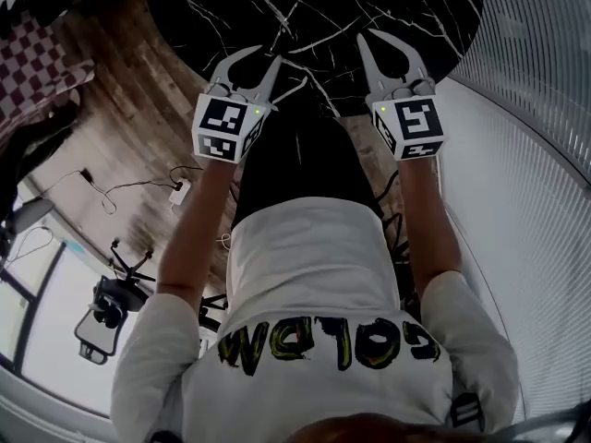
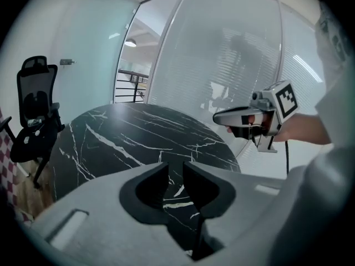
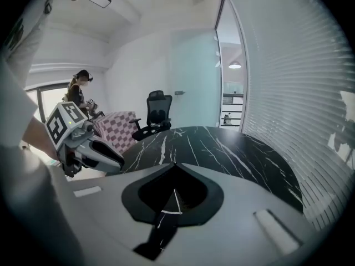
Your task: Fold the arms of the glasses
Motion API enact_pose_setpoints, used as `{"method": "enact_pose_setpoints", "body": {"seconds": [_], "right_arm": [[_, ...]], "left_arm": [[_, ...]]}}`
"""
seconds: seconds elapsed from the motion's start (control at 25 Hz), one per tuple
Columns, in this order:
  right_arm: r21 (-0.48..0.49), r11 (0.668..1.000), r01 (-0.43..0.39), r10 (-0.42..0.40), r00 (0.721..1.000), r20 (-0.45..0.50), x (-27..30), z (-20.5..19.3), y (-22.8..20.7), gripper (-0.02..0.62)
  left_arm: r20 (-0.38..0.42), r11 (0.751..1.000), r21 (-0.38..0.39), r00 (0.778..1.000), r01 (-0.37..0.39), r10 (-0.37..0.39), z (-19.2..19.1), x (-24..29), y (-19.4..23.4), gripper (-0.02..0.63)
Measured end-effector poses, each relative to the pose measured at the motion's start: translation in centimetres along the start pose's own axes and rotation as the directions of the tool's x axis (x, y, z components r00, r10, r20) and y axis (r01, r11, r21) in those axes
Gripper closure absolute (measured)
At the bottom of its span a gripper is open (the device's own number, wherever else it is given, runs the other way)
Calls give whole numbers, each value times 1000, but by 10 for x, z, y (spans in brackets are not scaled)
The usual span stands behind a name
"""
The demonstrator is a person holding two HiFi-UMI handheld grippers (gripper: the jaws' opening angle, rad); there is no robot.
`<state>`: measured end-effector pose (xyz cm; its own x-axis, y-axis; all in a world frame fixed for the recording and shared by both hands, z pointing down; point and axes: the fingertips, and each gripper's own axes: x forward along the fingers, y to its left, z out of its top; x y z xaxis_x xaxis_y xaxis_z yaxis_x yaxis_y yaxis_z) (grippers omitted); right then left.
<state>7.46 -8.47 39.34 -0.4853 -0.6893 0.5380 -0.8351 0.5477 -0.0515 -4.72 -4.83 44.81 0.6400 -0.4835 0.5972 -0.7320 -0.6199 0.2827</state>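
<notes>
1. Glasses: appearing in none of the three views, so their place cannot be told.
2. Left gripper (image 2: pixel 176 164): jaws are standing a narrow gap apart and gripping nothing. Only the left gripper view is showing this gap plainly, with white-veined marble visible through it.
3. Right gripper (image 3: pixel 175 164): jaw tips are meeting and holding nothing. The right gripper view is showing the closed tips. The head view is giving both tools from above, marker cubes uppermost, tips reaching over the table's near edge.
4. Table (image 1: pixel 388 7): round, black marble, lying under and ahead of both grippers. The head view is cutting it off partway, while the gripper views are taking in its far rim.
5. Wooden floor (image 1: pixel 120 127): showing in the head view, with a power strip (image 1: pixel 180 192) and cables lying on it.
6. Office chair (image 2: pixel 34 110): black, standing beyond the table, beside a checked cover (image 3: pixel 113 127).
7. Slatted blinds (image 3: pixel 299 93): running along the table's right side.
8. Person (image 3: pixel 77 90): standing far off, caught by the right gripper view alone.
</notes>
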Motion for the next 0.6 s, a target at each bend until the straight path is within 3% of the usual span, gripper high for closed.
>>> {"method": "enact_pose_setpoints", "body": {"seconds": [0.32,0.6], "right_arm": [[-33,998,56,-58,995,-77,39,-52,-14,592],[-39,995,93,-97,988,-122,59,-83,-38,592]], "left_arm": [[-95,1000,23,995,-2,4,-38,37,17,531],[-110,999,43,994,-2,7,-45,53,24,531]]}}
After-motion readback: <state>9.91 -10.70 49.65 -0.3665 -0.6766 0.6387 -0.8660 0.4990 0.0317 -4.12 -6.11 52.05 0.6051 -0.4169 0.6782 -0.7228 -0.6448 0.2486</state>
